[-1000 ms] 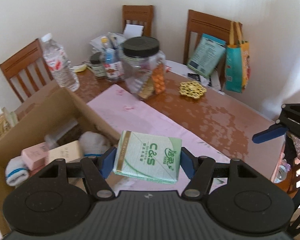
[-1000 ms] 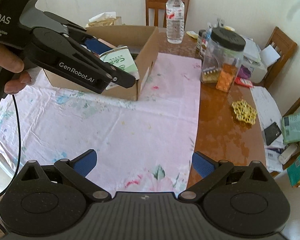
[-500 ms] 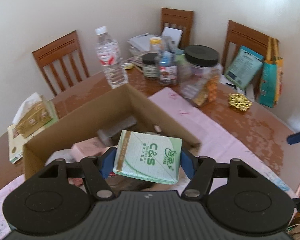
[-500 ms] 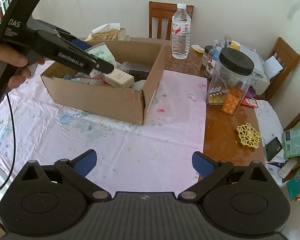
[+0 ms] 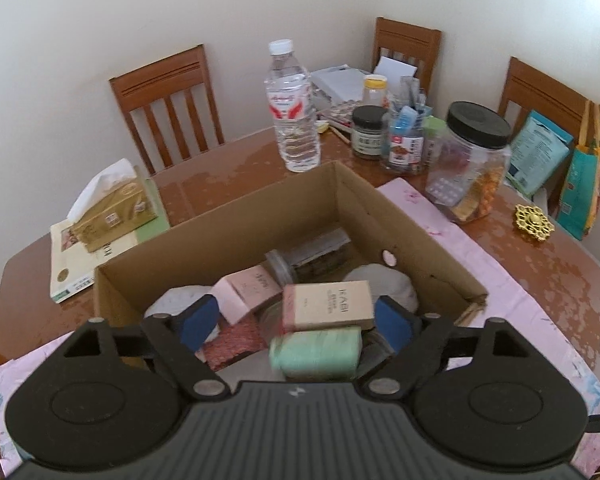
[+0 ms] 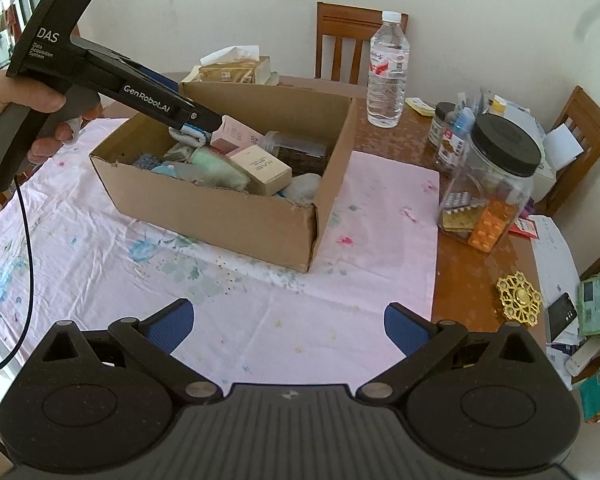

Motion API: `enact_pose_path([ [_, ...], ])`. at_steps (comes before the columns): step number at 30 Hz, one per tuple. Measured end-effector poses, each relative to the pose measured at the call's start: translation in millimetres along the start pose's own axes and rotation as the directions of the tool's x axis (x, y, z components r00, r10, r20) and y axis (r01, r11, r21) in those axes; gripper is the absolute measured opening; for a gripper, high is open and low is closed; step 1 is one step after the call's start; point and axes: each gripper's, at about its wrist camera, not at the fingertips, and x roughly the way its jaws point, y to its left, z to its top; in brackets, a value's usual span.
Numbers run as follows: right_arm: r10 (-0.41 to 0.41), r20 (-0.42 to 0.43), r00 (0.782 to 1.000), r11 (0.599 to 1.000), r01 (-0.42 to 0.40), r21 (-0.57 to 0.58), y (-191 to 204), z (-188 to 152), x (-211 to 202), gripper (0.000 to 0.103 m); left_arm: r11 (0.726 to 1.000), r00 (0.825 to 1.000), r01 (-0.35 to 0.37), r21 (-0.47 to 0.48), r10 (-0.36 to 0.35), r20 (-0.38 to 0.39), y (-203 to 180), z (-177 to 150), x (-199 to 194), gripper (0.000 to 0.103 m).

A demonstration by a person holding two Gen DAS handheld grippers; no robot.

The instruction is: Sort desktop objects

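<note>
An open cardboard box point(image 5: 428, 248) point(image 6: 220, 216) stands on the pink flowered cloth point(image 6: 260, 304). Inside lie a green tissue pack point(image 5: 316, 354) point(image 6: 220, 168), blurred and free of the fingers, a beige carton point(image 5: 326, 305) point(image 6: 266, 168), a pink carton point(image 5: 246, 290), rolled socks and a clear jar. My left gripper point(image 5: 296, 322) hangs open just above the box's near side, over the pack; the right wrist view shows it held by a hand point(image 6: 4, 100). My right gripper point(image 6: 286, 326) stands open over the cloth in front of the box, holding nothing.
On the brown table behind and right of the box stand a water bottle point(image 5: 294, 112), small jars point(image 5: 366, 132), a big black-lidded jar point(image 6: 492, 188) and a gold trivet point(image 6: 518, 294). A tissue box on a book point(image 5: 108, 216) lies left. Wooden chairs ring the table; papers crowd the right edge.
The left gripper has opened and the green tissue pack has dropped from it into the box. The right gripper has stayed open, with its view nearly unchanged.
</note>
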Motion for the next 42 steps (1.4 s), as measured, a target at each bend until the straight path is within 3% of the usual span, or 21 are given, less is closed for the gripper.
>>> enact_pose_path([
  [14, 0.001, -0.007, 1.000, 0.999, -0.001, 0.035, 4, 18, 7, 0.103, 0.998, 0.999, -0.048, -0.048, 0.047, -0.014, 4, -22, -15, 0.094],
  [23, -0.001, -0.011, 1.000, 0.997, 0.001, 0.074, 17, 34, 7, 0.103, 0.988, 0.993, -0.119, -0.099, 0.117, -0.023, -6, -59, -39, 0.095],
  [28, 0.004, -0.027, 1.000, 0.998, -0.002, 0.066, 31, 38, 9, 0.103, 0.985, 0.994, -0.111, -0.132, 0.108, -0.035, -13, -80, -54, 0.095],
  [36, -0.010, -0.039, 0.999, 0.998, 0.012, 0.068, 50, 44, 10, 0.103, 0.959, 0.984, -0.171, -0.226, 0.156, -0.080, -17, -96, -78, 0.095],
  [42, -0.013, -0.031, 0.999, 0.996, 0.016, 0.086, 59, 51, 10, 0.103, 0.934, 0.985, -0.170, -0.314, 0.154, -0.073, -9, -95, -94, 0.095],
])
